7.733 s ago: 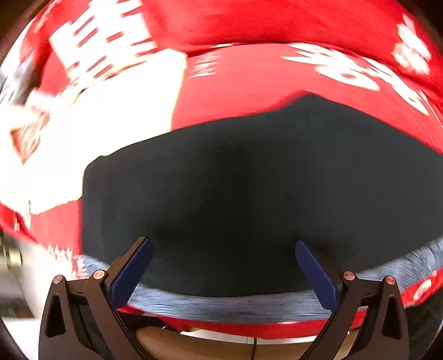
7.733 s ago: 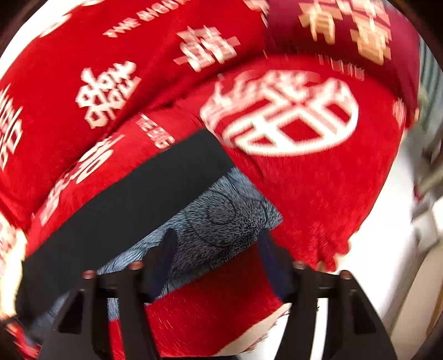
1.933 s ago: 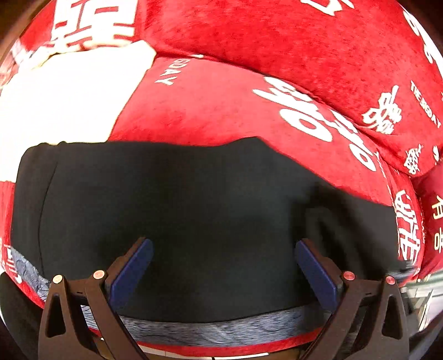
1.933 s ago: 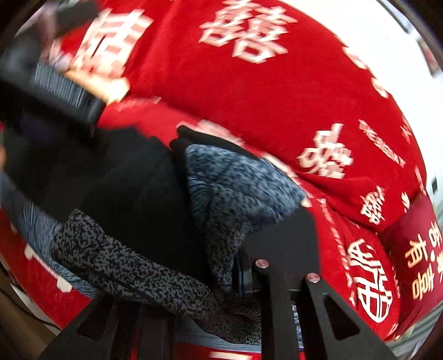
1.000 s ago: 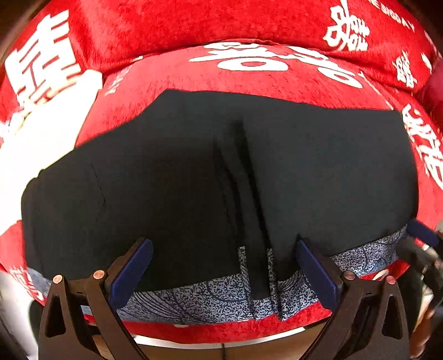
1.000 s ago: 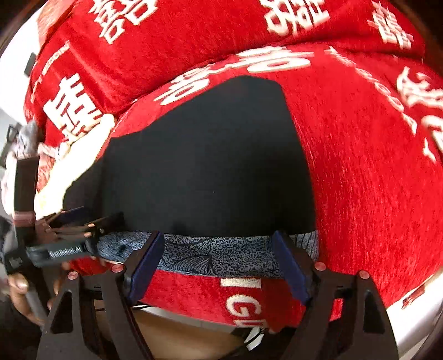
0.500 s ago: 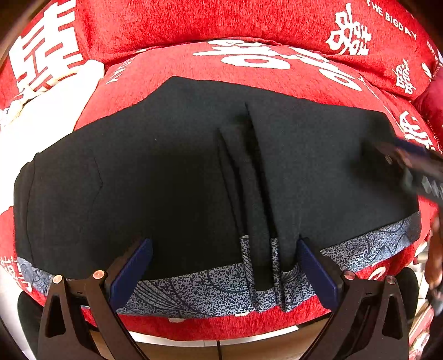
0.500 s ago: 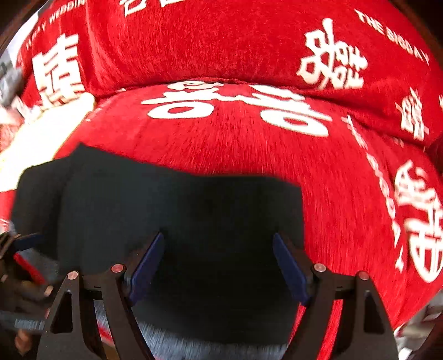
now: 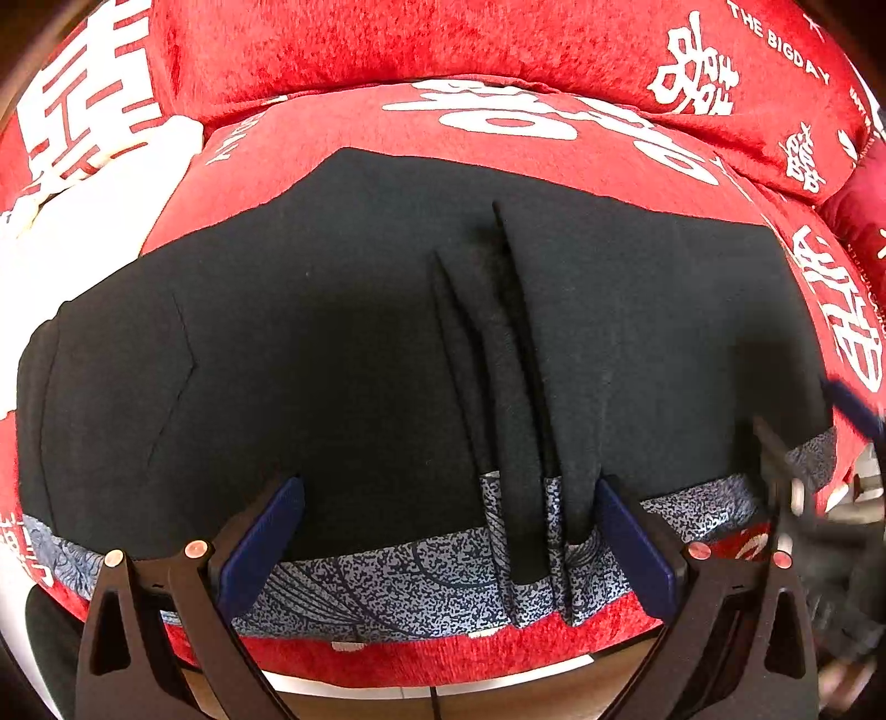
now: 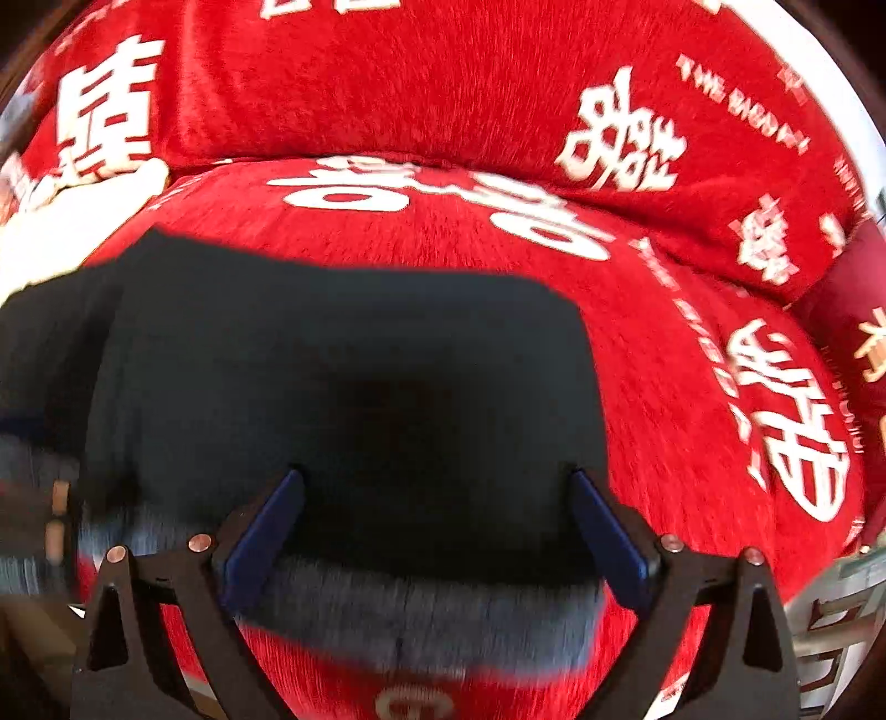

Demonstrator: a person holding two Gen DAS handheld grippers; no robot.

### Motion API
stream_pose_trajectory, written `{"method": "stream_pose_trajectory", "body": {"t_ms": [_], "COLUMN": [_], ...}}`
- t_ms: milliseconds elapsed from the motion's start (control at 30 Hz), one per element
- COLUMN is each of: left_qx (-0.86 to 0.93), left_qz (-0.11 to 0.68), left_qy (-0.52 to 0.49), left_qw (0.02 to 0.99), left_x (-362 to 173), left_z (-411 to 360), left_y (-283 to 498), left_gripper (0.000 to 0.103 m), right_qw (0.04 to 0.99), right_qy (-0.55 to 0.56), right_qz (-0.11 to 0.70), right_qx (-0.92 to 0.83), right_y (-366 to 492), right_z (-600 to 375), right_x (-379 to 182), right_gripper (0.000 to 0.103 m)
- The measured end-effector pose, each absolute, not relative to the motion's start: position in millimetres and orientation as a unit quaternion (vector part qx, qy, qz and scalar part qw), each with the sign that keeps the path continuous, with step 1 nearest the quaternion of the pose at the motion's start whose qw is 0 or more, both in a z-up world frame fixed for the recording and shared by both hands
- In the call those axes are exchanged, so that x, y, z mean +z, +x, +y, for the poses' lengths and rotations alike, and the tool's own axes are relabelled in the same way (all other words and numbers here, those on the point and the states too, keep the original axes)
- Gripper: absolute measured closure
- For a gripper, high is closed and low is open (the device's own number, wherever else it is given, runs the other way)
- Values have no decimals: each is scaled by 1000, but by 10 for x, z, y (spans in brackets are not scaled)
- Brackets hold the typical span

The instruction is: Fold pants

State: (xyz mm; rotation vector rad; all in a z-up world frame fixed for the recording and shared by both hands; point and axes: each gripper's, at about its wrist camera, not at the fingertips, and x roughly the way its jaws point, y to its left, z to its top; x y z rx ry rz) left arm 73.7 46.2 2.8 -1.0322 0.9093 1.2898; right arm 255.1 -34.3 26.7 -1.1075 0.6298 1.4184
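A red sofa point(image 9: 498, 50) with white characters fills both views. The black pants point(image 9: 332, 360) lie spread across its seat cushion, their speckled grey waistband point(image 9: 387, 576) along the front edge (a few pleats bunch up near the middle). The left gripper point(image 9: 448, 537) hovers over the band, jaws wide apart, holding nothing. The right gripper point(image 10: 437, 531) likewise, jaws apart above the pants' right end.

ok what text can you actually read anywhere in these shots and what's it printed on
"THE BIGDAY": white capitals on the red plush back cushion, top right of the left wrist view.
Large white double-happiness characters: on that back cushion and on the red plush seat cushion.
Small white lettering at the seat cushion's left edge: too distorted to read.
Black pants with blue-grey patterned waistband: no text visible.
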Motion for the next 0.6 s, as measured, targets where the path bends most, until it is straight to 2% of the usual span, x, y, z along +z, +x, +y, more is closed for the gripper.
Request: {"method": "stream_pose_trajectory", "body": {"t_ms": [267,433,600], "left_qx": [575,581,592], "left_qz": [364,371,353], "left_qy": [-439,-446,-441], "left_qw": [587,571,575], "left_x": [230,142,226], "left_z": [338,247,91], "left_y": [522,378,158], "left_gripper": [0,0,0], "right_qw": [584,550,549], "right_qy": [-451,-494,-475], "right_qz": [293,280,295], "right_qx": [609,613,621], "right_y": [2432,2046,1946], "right_z": [-251,-172,-223], "right_x": [477,159,191], "right_gripper": [3,3,1]}}
